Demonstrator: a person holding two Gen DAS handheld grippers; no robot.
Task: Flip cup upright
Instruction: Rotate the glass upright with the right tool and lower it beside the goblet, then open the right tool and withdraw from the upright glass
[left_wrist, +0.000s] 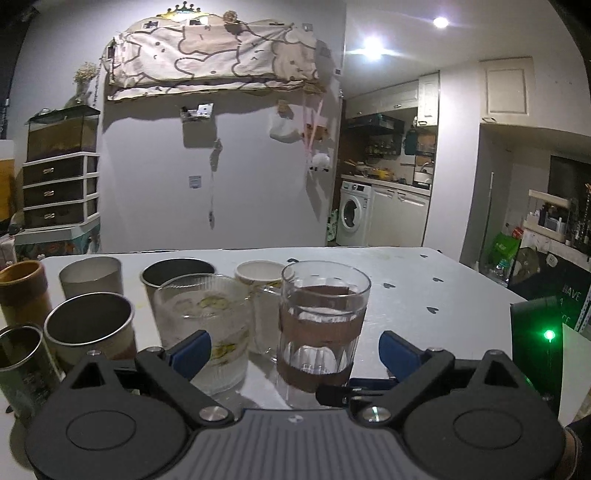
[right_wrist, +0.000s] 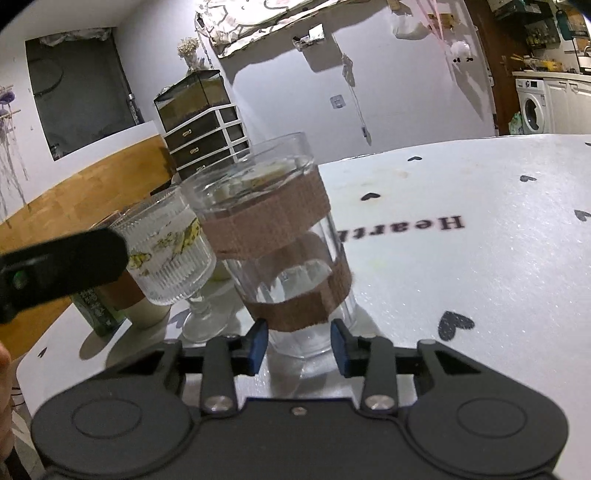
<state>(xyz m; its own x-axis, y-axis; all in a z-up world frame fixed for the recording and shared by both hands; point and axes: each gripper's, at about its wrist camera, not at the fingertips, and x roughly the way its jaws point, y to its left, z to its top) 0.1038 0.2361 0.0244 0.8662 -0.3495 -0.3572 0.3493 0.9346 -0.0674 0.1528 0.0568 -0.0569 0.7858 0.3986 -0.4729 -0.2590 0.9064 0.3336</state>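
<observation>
— So, where is the cup (right_wrist: 291, 254)?

— Right in front of the right claw (right_wrist: 299, 345). It stands on the table (right_wrist: 480, 277), mouth up, tall way up and down.

— Is the claw holding it?

— No. Its blue fingers (right_wrist: 258, 341) sit open, one on each side of the cup's bottom, maybe just off the glass.

— And the left claw (left_wrist: 295, 350)?

— Open wide, holding nothing. The cup is ahead of it, a bit further. The right one is nearer.

— So what's left?

— I think the flip is done.

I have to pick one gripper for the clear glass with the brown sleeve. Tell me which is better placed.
Right. The right gripper is open and straddles the base of the clear glass with the brown sleeve. The left gripper is open, farther back, beside the ribbed glass.
</observation>
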